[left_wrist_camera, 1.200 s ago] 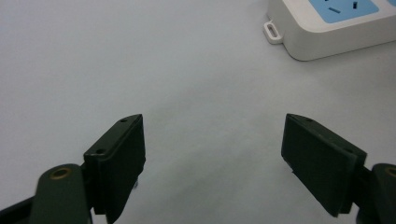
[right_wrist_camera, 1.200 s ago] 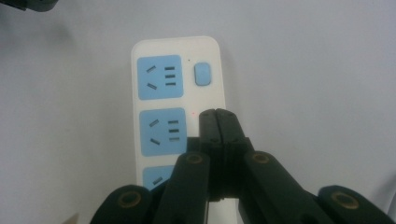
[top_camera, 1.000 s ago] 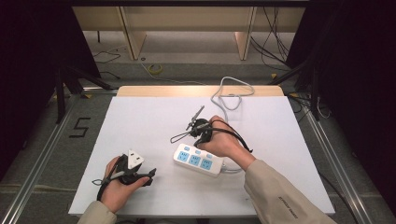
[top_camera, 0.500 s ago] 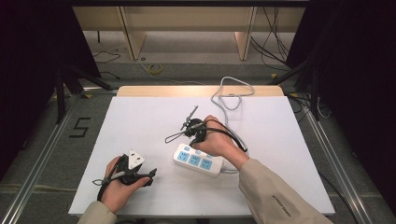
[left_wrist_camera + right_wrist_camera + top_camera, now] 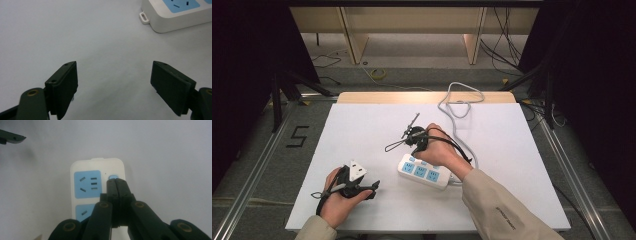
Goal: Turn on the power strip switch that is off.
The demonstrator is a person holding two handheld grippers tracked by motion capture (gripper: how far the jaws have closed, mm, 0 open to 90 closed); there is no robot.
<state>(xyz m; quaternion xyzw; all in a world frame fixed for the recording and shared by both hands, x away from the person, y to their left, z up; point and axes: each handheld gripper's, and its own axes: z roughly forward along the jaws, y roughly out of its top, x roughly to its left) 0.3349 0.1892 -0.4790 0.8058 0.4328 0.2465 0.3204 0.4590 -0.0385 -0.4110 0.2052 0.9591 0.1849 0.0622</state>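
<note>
A white power strip (image 5: 424, 172) with blue sockets lies on the white table, right of centre. In the right gripper view, my right gripper (image 5: 116, 180) is shut, and its tips rest on the small blue switch (image 5: 113, 176) at the end of the strip (image 5: 97, 165). From above, the right gripper (image 5: 414, 140) stands over the strip's left end, held in the person's right hand. My left gripper (image 5: 371, 189) lies low at the front left and is open. In the left gripper view its jaws (image 5: 114, 66) stand wide apart over bare table, with the strip's end (image 5: 172, 17) beyond them.
The strip's grey cable (image 5: 457, 105) loops toward the back edge of the table. A wooden strip (image 5: 422, 97) borders the far edge. Metal rails (image 5: 257, 165) run along both sides, and loose cables lie on the floor behind.
My right hand and gripper have moved a little left along the strip toward its left end. The left gripper has stayed put.
</note>
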